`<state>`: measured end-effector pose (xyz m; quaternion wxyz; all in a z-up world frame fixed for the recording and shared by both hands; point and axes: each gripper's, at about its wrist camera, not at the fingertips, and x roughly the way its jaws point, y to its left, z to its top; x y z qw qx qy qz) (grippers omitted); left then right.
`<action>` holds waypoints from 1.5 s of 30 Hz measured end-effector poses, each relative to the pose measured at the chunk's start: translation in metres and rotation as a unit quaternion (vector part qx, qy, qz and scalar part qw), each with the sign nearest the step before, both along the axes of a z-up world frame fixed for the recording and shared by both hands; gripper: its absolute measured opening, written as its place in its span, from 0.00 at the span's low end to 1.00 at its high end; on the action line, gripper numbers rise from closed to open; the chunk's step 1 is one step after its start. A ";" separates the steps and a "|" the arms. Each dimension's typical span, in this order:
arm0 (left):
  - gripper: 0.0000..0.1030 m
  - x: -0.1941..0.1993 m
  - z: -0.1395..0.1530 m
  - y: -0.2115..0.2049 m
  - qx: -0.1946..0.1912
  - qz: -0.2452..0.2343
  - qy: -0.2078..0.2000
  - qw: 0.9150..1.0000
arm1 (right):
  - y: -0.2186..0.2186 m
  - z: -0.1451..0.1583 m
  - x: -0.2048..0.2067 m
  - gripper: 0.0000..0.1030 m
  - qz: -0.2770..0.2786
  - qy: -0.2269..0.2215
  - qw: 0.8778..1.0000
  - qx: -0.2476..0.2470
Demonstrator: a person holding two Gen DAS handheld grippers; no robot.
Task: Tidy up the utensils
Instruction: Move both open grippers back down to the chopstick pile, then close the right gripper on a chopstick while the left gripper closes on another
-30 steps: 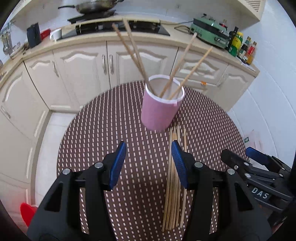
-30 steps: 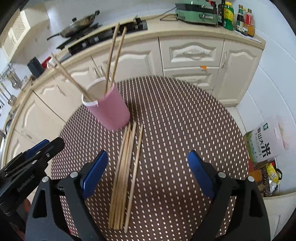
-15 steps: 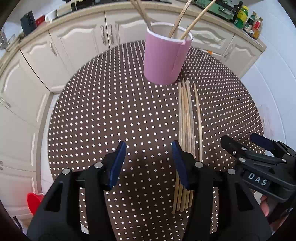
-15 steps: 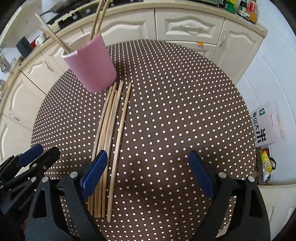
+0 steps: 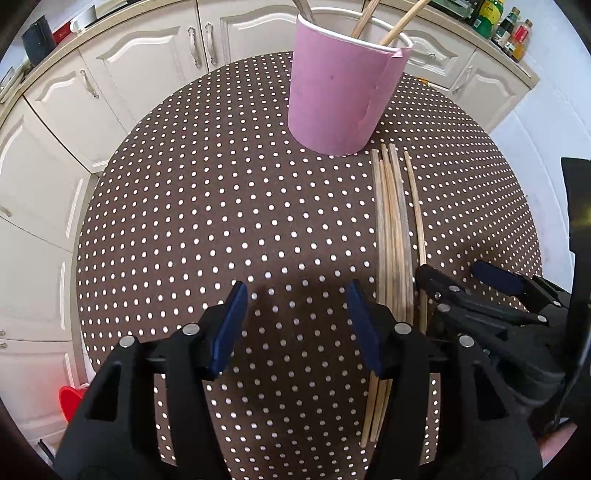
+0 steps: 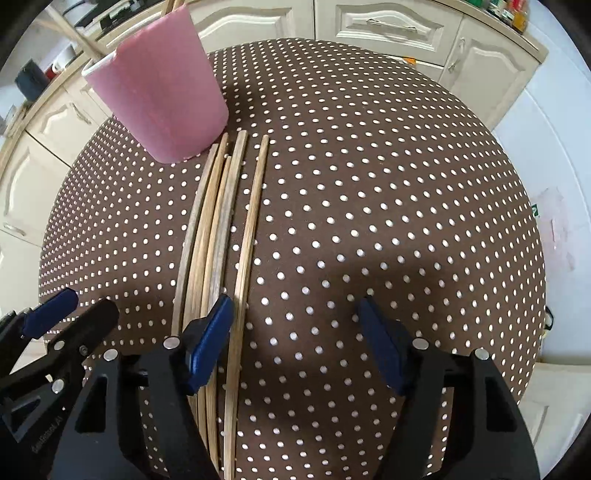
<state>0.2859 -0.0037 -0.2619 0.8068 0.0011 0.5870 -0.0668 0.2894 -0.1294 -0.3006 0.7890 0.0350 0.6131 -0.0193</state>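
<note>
A round bench (image 5: 184,206) covered in brown cloth with white dots carries a pink cup (image 5: 340,92) at its far side. The cup stands upright and holds several wooden chopsticks (image 5: 402,18) that lean out over its rim. A bundle of loose chopsticks (image 5: 391,236) lies flat on the bench, running from just beside the base of the cup toward the near edge; 1 single chopstick (image 6: 251,236) lies slightly apart on the right of the bundle. The left gripper (image 5: 295,325) points steeply down over bare cloth to the left of the bundle; its fingers are opening, with nothing between them, and the right finger sits just beside the bundle. The right gripper (image 6: 295,339) also points steeply down; its fingers are closing from a wide spread. Its left finger (image 6: 210,339) overlaps the near part of the bundle, and the single chopstick passes just inside that finger. No pad presses on any chopstick. White cabinets (image 5: 147,62) line the far wall.
</note>
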 end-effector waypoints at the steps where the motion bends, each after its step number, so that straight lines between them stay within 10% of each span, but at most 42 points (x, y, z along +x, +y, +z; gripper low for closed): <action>1: 0.55 0.002 -0.001 0.000 -0.001 0.000 0.003 1.000 | 0.002 -0.001 0.001 0.65 0.001 0.001 1.000 -0.009; 13: 0.55 0.026 -0.008 -0.011 -0.030 -0.022 0.021 0.999 | -0.005 0.003 0.003 0.13 0.013 -0.008 1.000 0.009; 45: 0.59 0.068 -0.032 -0.076 0.006 -0.042 0.035 0.998 | -0.033 -0.005 -0.001 0.06 -0.047 0.012 0.995 0.085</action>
